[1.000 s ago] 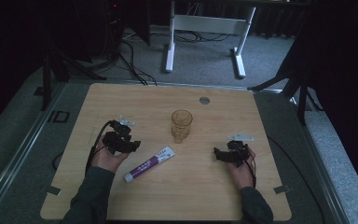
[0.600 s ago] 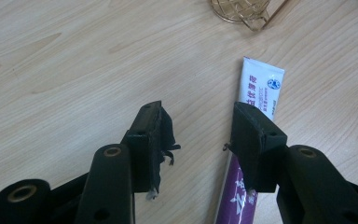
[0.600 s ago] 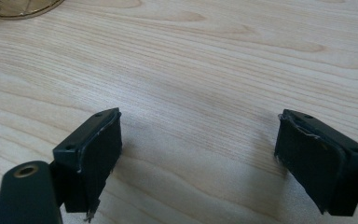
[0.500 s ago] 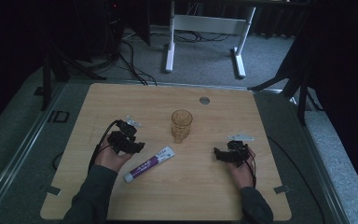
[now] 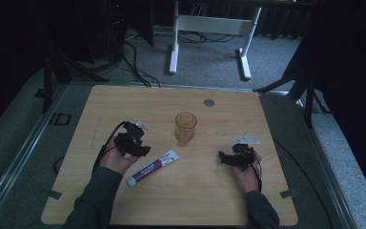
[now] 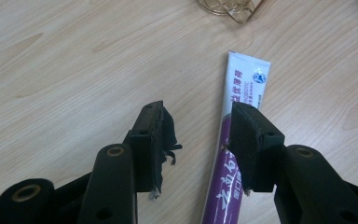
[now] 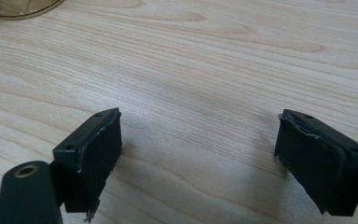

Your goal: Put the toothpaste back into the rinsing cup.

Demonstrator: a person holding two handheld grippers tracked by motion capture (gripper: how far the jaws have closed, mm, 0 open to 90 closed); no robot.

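From above I see my left claw [image 5: 140,145] beside the toothpaste tube [image 5: 153,167] on the bench [image 5: 100,105] — glass [image 5: 185,128] beyond. Left gripper view: jaws spread, one over the tube. Right gripper view: right claw [image 7: 200,163] wide — nothing between.

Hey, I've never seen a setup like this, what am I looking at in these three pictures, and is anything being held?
A person sits at a wooden table with a handheld gripper in each hand. The high view looks down from above: the left gripper is at the left, the right gripper at the right. The other two pictures come from small cameras riding on each gripper, looking along its two black jaws.

On the table lie a purple and white tube and an amber glass, standing upright. In the left gripper view the jaws are open, with one jaw over the tube, not clamping it. The right gripper is wide open over bare wood. Nothing is held.
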